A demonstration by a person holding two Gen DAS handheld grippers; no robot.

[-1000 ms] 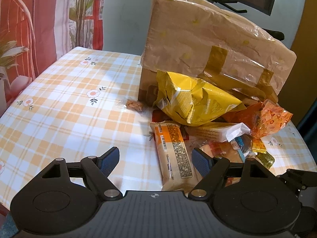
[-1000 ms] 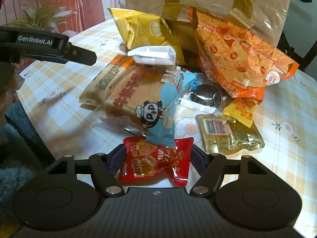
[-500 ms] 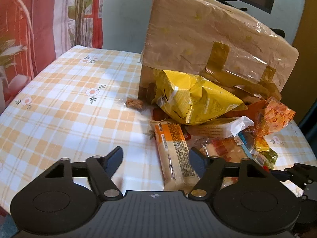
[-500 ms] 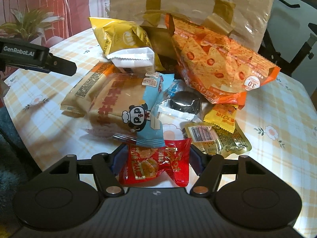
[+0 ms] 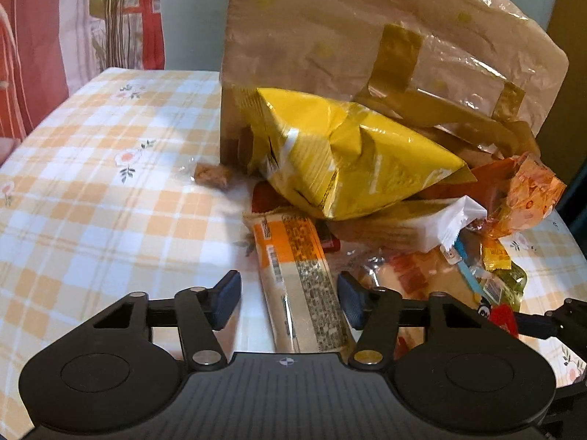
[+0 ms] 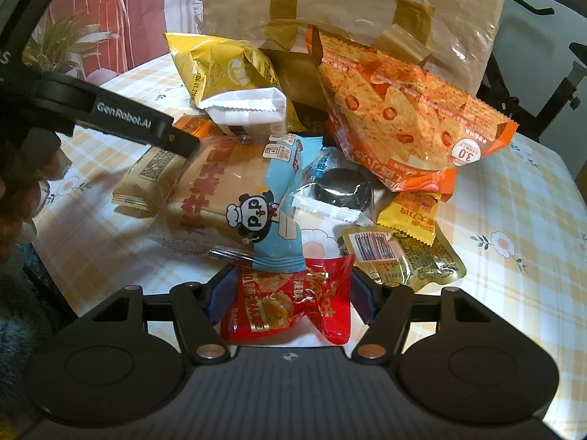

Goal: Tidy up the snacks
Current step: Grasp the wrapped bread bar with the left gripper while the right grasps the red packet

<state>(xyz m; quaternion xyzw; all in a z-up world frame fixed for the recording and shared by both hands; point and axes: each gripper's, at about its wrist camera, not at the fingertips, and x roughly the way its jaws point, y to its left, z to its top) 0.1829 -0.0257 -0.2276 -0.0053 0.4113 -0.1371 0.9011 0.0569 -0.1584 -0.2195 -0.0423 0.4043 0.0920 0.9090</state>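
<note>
Straddling a long orange-and-cream wrapped bar [image 5: 299,286], the left gripper [image 5: 289,295] stands with its jaws wide apart at the lower centre of the left wrist frame; neither blue pad clearly touches the wrapper, though the right pad sits just beside it. The bar lies flat on the checked tablecloth [image 5: 95,198], its far end tucked under a crumpled yellow chip bag [image 5: 345,168] at frame centre. That bag leans against a tall brown paper bag [image 5: 367,36] filling the upper half. A small brown snack piece [image 5: 213,175] rests alone on the cloth, left of the yellow bag.

In the right wrist frame, the right gripper [image 6: 289,295] sits at lower centre with a red snack packet [image 6: 290,302] between its pads. The pads stand at the packet's two sides, but I cannot tell whether they are pressing it or merely flanking it. Just above the red packet lies a clear-wrapped bread with a blue panda label [image 6: 234,205]. Right of it are a dark round snack in clear wrap [image 6: 341,190], a small yellow sachet [image 6: 411,216] and a golden pouch with a barcode [image 6: 403,256]. A large orange chip bag [image 6: 407,117] slants across the upper right, against the paper bag.
</note>
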